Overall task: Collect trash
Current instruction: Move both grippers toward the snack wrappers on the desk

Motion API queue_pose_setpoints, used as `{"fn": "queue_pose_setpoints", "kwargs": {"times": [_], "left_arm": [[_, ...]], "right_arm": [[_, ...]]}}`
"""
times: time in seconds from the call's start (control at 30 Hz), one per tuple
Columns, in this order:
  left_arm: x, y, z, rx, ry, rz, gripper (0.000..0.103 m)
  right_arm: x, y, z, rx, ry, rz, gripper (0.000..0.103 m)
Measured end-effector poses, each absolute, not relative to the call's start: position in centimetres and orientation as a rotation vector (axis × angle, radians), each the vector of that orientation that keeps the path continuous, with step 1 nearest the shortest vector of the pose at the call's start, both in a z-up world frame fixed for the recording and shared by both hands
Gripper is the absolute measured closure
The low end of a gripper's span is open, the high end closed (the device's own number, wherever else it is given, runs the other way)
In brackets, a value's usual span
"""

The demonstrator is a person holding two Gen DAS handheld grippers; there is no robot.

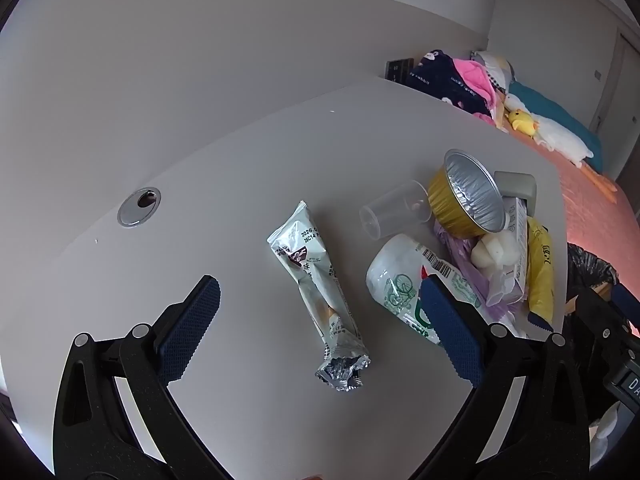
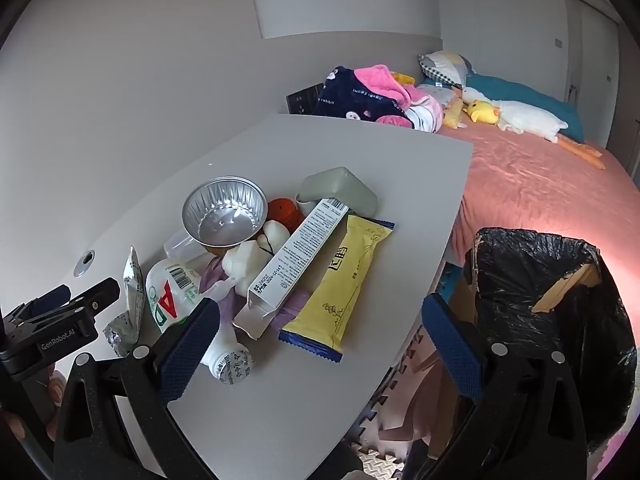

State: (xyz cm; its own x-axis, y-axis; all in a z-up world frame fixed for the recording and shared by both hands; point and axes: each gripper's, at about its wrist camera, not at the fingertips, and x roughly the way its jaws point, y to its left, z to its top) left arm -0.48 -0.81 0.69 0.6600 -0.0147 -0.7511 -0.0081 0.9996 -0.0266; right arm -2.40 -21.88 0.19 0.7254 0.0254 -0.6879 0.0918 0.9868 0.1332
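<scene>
Trash lies on a white table point(image 1: 240, 168). In the left wrist view my left gripper point(image 1: 320, 312) is open and empty, its fingers on either side of a silver snack wrapper point(image 1: 316, 292). Beside it are a white AD bottle point(image 1: 404, 280), a clear plastic cup point(image 1: 394, 208) and a foil bowl point(image 1: 472, 192). In the right wrist view my right gripper point(image 2: 320, 328) is open and empty above the table's near edge, with a yellow wrapper point(image 2: 344, 280) and a white carton point(image 2: 296, 256) ahead. A bin lined with a black bag point(image 2: 552, 312) stands right of the table.
A grey-green box point(image 2: 340, 188), an orange object point(image 2: 282, 210), white foam pieces point(image 2: 248, 260) and a purple bag point(image 2: 212, 276) sit in the pile. A bed with a pink cover point(image 2: 532, 188), blankets and plush toys lies beyond. A cable grommet point(image 1: 139, 206) is in the table.
</scene>
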Motion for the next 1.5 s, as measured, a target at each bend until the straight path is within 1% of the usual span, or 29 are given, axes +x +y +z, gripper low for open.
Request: {"fn": "queue_pose_setpoints", "kwargs": {"times": [1.5], "left_arm": [[-0.56, -1.27, 0.29, -0.021, 0.861, -0.034, 0.006]], "right_arm": [[-2.49, -22.27, -0.16, 0.155, 0.772, -0.040, 0.003]]}}
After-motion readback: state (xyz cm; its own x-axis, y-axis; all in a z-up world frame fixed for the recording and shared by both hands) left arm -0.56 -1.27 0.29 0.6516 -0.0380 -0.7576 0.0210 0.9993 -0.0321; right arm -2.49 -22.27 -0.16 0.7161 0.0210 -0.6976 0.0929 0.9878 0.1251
